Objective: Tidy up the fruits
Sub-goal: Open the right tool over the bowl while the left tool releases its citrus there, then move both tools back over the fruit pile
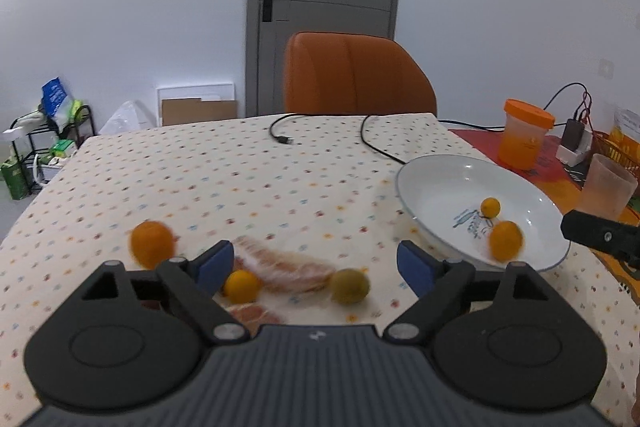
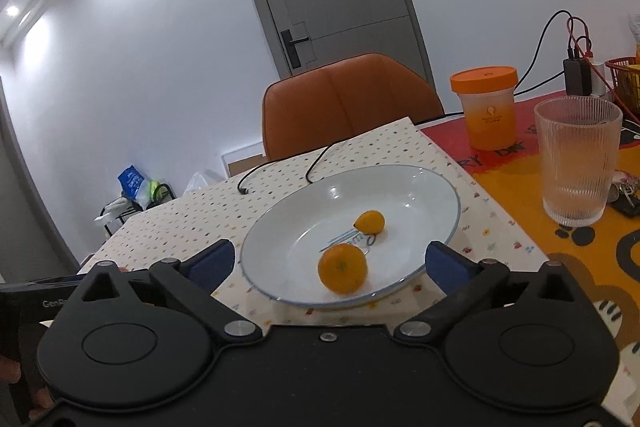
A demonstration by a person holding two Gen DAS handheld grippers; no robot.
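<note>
A white plate (image 1: 432, 183) (image 2: 304, 211) lies on the dotted tablecloth and holds a small kumquat (image 1: 490, 207) (image 2: 371, 221) and a bigger orange (image 1: 505, 239) (image 2: 342, 267). In the left wrist view an orange (image 1: 152, 243), a small orange fruit (image 1: 241, 285), a greenish fruit (image 1: 349, 285) and peeled pinkish citrus segments (image 1: 288, 269) lie on the cloth. My left gripper (image 1: 316, 265) is open above these, holding nothing. My right gripper (image 2: 330, 261) is open at the plate's near rim, empty; part of it (image 1: 600, 237) shows in the left wrist view.
An orange chair (image 1: 356, 79) stands behind the table. A black cable (image 1: 372, 143) trails across the cloth. An orange-lidded jar (image 2: 486, 107), a ribbed glass (image 2: 576, 163) and chargers stand at the right. A hand shows at the lower left in the right wrist view.
</note>
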